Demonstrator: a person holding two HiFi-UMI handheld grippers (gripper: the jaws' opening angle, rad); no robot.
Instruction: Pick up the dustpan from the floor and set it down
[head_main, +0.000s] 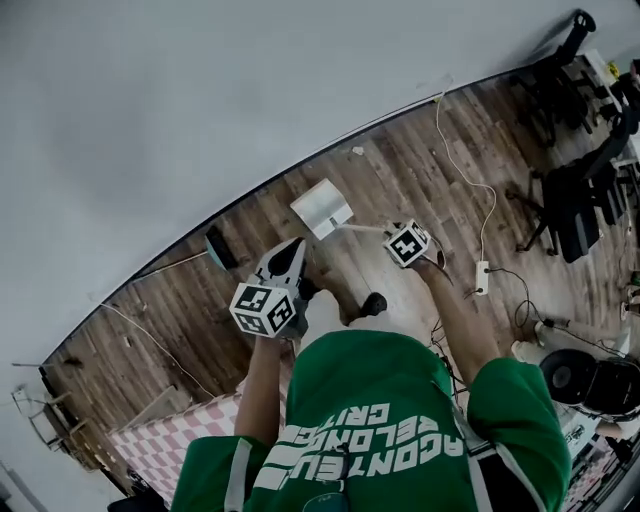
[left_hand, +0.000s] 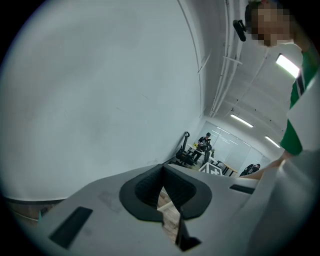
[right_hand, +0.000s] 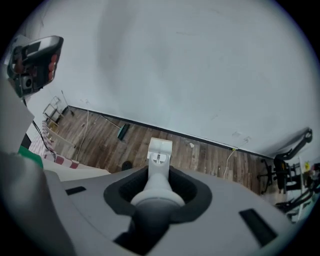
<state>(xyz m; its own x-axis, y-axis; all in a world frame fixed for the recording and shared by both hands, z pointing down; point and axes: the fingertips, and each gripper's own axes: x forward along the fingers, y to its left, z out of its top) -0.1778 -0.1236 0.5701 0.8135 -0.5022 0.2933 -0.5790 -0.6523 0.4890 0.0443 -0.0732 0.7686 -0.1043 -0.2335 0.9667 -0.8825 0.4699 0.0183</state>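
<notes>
1. The right gripper (right_hand: 159, 175) is clamped on the dustpan's handle (right_hand: 158, 189). The pale round shaft runs straight out between the two dark pads, which press on it from both sides.
2. The dustpan (right_hand: 160, 149) is at the far end of that shaft. Its white pan is seen end-on against the wooden floor (right_hand: 210, 159), not far from the foot of the grey wall (right_hand: 200, 65).
3. In the head view the dustpan (head_main: 322, 208) is ahead of the person, between the two grippers and a little beyond them. Its handle (head_main: 365, 229) leads back to the right gripper (head_main: 402, 238) (neither view settles whether the pan is clear of the boards).
4. The left gripper (left_hand: 161, 170) is closed and empty. Its pad tips meet, and only a sliver of floor shows in the gap below them. It is aimed at the wall rather than down.
5. In the head view the left gripper (head_main: 290, 252) is just left of the dustpan and apart from it, with its marker cube (head_main: 268, 310) facing up.
6. A dark flat thing (head_main: 220, 248) lies on the floor by the wall at the left. At the right are a white power strip (head_main: 482, 277) with its cable (head_main: 450, 140), and beyond them black office chairs (head_main: 570, 205). A checkered mat (head_main: 165, 440) lies at the lower left.
7. The person wears a green shirt (head_main: 370, 420), and one dark shoe (head_main: 373, 303) shows between the arms.
</notes>
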